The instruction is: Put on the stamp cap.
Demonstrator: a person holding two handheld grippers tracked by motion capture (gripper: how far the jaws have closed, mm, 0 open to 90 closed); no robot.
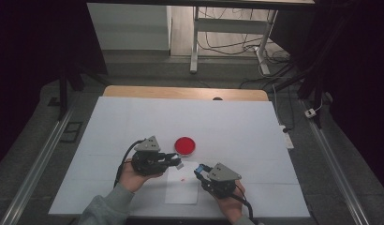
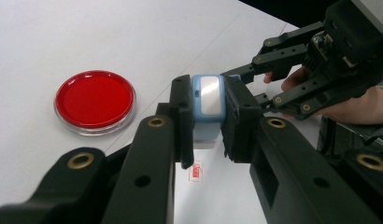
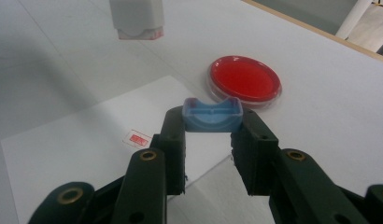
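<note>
My left gripper [image 2: 208,123] is shut on a light-blue stamp [image 2: 207,100] with a white top label, held above a white sheet of paper [image 1: 182,190]. The stamp's lower end [image 3: 136,21] hangs in the air, apart from the sheet. A small red stamp mark [image 3: 137,138] lies on the paper. My right gripper [image 3: 212,128] is shut on the stamp's blue cap [image 3: 212,114], held low over the paper's edge. In the high view the left gripper [image 1: 175,161] and right gripper [image 1: 198,170] face each other closely, just in front of a round red ink dish [image 1: 185,146].
The red ink dish [image 2: 95,100] sits on the white table cover [image 1: 134,122] just beyond the paper. The person's hands [image 1: 131,178] come in from the near edge. Desk legs and cables [image 1: 255,47] stand on the floor beyond the table.
</note>
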